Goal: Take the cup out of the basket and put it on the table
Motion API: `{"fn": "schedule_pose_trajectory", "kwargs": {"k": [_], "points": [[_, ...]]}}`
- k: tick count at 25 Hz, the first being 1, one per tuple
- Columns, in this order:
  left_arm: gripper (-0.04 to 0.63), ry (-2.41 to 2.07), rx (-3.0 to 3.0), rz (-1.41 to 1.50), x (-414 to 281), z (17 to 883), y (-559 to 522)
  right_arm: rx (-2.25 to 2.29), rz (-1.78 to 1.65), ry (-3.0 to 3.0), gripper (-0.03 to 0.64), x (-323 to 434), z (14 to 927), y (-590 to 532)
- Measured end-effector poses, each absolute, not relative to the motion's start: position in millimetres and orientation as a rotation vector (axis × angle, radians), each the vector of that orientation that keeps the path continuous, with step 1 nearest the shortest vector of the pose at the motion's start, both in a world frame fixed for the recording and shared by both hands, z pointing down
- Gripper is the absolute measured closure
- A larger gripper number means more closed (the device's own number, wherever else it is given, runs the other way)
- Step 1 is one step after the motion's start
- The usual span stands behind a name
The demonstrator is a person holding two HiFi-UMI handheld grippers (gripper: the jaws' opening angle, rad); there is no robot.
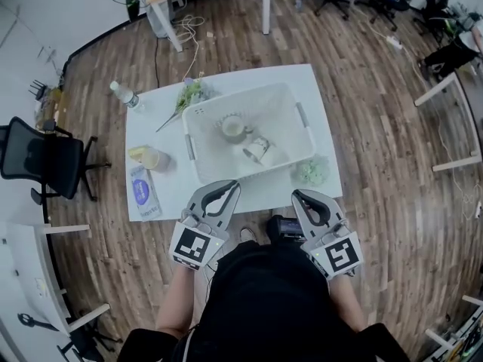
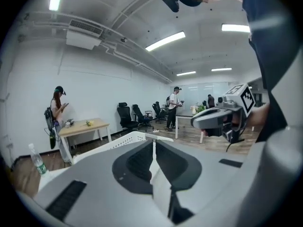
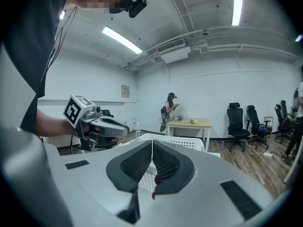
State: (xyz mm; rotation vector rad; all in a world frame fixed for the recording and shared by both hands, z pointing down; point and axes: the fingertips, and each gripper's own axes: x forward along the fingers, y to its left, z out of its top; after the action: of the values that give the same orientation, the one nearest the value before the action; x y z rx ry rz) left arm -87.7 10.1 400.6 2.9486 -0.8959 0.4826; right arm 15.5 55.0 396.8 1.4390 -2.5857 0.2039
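Two cups (image 1: 234, 127) sit in the basket (image 1: 283, 110), head view only; left claw (image 1: 232, 185) and right claw (image 1: 296, 194), clenched empty, catch just its rim.

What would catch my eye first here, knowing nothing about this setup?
A white basket sits in the middle of the white table, holding one cup and a second cup close beside it. At the table's near edge a person holds the left gripper and the right gripper, both shut and empty, and each carries a cube with black square markers.
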Motion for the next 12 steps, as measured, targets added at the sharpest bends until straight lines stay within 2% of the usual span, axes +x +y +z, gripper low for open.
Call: {"fn": "schedule_pose_trajectory", "kwargs": {"k": [6, 8, 12], "points": [[0.576, -0.863, 3.102, 0.881, -49, 415, -33, 1.432, 0.22, -2.6, 0.592, 56, 400, 33], [0.517, -0.813, 3.121, 1.049, -38, 428, -45, 1.442, 0.229, -2.624, 0.592, 71, 402, 29], [0.488, -0.689, 3.139, 1.387, -25, 455, -63, 1.442, 0.274, -2.636, 0.592, 96, 415, 19]]}}
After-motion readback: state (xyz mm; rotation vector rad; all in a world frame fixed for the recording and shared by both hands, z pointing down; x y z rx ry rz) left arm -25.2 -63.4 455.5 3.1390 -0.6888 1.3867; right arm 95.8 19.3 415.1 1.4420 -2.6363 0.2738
